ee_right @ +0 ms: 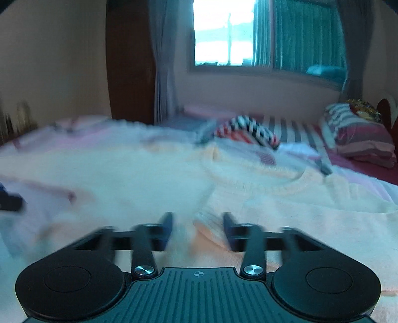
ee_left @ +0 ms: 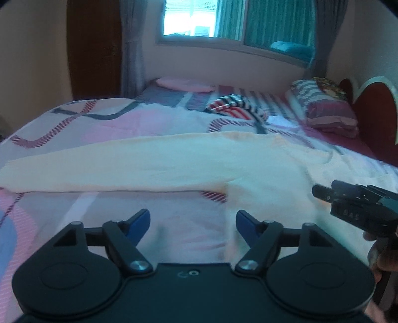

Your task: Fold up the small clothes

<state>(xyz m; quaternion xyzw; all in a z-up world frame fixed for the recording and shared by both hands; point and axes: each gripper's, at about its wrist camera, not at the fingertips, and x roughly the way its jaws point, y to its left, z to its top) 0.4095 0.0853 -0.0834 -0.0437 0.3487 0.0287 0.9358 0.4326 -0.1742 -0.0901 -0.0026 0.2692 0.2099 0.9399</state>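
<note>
A bedroom: a bed (ee_left: 74,119) under a pink and grey patterned cover, a window (ee_left: 189,17) with teal curtains behind it, pillows (ee_left: 328,109) stacked by the headboard and a striped garment (ee_left: 236,105) lying further back. From the left wrist, a cream knitted sweater (ee_left: 161,161) lies flat across the bed, one long sleeve stretched out to the left. The left gripper (ee_left: 192,223) hovers over the bare cover just in front of that sleeve, its blue-tipped fingers (ee_left: 141,221) spread wide with nothing between them. The right gripper (ee_left: 323,193) comes in from the right over the sweater's body. From the right wrist, heavily blurred, the sweater (ee_right: 286,211) fills the near bed, and the right gripper (ee_right: 198,231) has its fingers parted, a fold of knit showing between them; they do not seem to pinch it. I would judge a sleeve fold is the step in hand; next each gripper needs to close on an edge of the sweater.
</note>
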